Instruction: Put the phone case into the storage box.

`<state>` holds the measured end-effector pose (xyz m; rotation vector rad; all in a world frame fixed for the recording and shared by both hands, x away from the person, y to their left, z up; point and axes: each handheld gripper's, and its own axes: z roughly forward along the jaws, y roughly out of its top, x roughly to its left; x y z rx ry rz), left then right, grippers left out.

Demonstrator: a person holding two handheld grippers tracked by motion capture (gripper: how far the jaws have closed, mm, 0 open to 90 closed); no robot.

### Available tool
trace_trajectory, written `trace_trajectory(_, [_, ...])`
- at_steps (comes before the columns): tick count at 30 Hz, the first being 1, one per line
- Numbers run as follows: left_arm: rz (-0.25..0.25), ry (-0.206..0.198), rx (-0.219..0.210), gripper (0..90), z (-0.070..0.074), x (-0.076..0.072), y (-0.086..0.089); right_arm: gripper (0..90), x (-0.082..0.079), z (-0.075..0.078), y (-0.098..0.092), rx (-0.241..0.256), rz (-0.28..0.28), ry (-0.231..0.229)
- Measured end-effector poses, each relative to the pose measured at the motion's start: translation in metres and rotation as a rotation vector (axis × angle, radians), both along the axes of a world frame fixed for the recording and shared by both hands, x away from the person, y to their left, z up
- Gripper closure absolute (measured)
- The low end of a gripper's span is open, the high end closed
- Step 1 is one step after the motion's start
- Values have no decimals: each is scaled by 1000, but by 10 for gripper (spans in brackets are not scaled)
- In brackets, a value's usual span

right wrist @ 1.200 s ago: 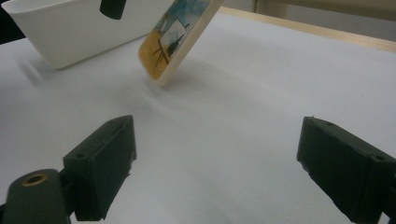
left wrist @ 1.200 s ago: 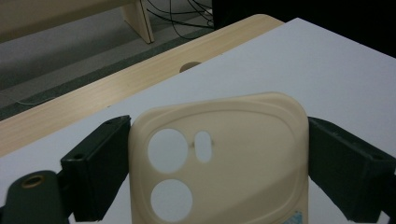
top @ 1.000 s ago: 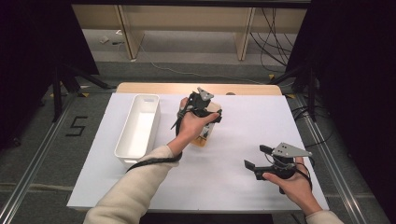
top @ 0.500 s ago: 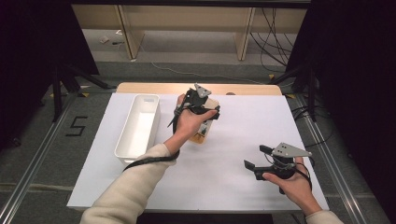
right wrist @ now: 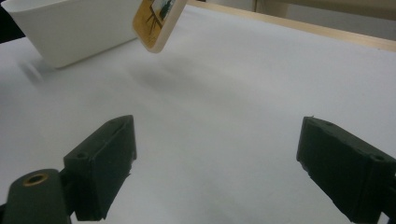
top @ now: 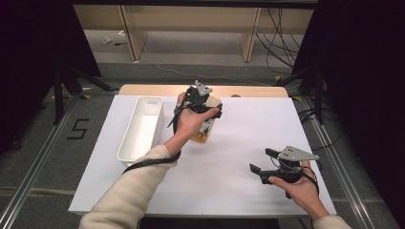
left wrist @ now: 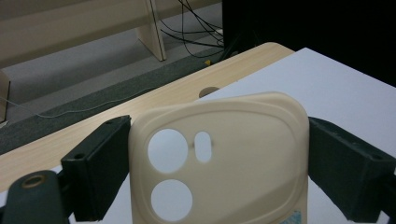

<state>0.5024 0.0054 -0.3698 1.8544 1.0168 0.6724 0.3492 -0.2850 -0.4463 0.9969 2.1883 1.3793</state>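
High view: left hand-held gripper (top: 203,102) at upper centre, lifted above the white worktop (top: 239,143), clamped on a cream phone case (top: 206,129). Case hangs tilted down from the jaws, its lower end orange-edged with a printed picture; no lettering legible. White oblong tray (top: 125,148), smooth plastic, just left of the case. Right hand-held gripper (top: 261,162) at lower right, well apart from the case, jaws spread and holding nothing. A "5" is marked on the floor at left.

Left gripper view: case (left wrist: 233,172) fills the centre, matte, rounded corners, two round cut-outs and one small oval; both jaws press its sides.

Right gripper view: jaws wide apart over bare worktop; case corner (right wrist: 156,21) at top, off the surface; tray (right wrist: 70,28) upper left.
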Motion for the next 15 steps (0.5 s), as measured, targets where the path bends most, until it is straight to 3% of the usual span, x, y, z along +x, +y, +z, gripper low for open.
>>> trace_trajectory(15, [12, -25, -9, 114, 13, 0, 10, 128, 0, 0, 0, -1, 0, -2])
